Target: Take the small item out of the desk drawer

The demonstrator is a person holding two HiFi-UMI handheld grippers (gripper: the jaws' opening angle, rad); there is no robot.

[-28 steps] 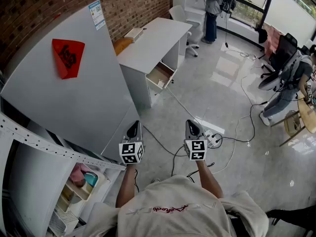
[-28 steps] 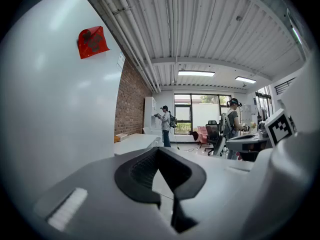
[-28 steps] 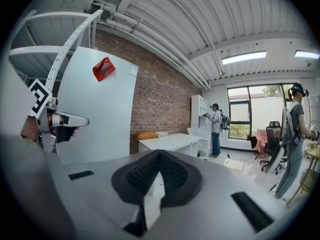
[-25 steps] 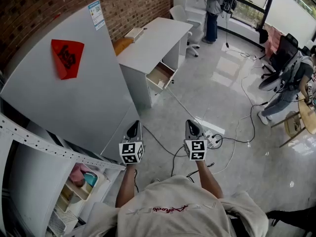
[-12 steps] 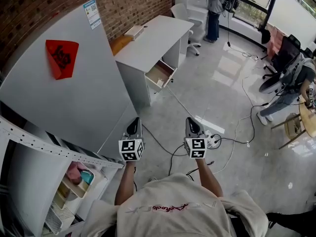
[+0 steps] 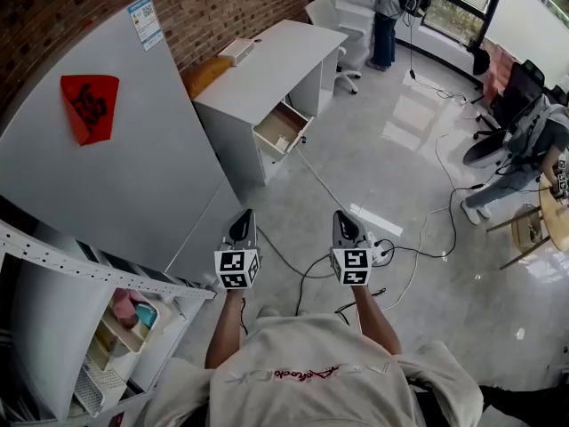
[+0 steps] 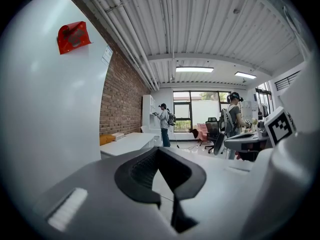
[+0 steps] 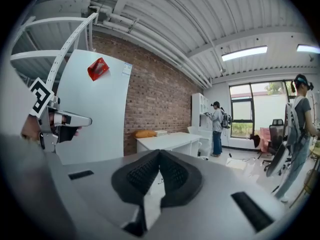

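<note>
Left of me:
- white cabinet (image 6: 116,185), red paper (image 6: 89,105) stuck on its face, label (image 6: 145,23) at its top corner
- brick wall (image 6: 222,3) behind it

Lower left, closest to me:
- white perforated rack (image 6: 89,269)
- pale bins (image 6: 120,332) on its shelf, something pink and something teal in one

Ahead of me:
- glossy grey floor (image 6: 373,149)
- cables (image 6: 427,229) trailing over it
- power strip (image 6: 380,254) lying on it

Far end:
- person (image 6: 387,12) standing by the windows (image 6: 524,16)
- white chair (image 6: 324,16) near them

Right edge:
- seated person (image 6: 524,145)
- dark office chair (image 6: 484,149)
- wooden table (image 6: 558,212) with a stool (image 6: 526,229) just beside it
</note>
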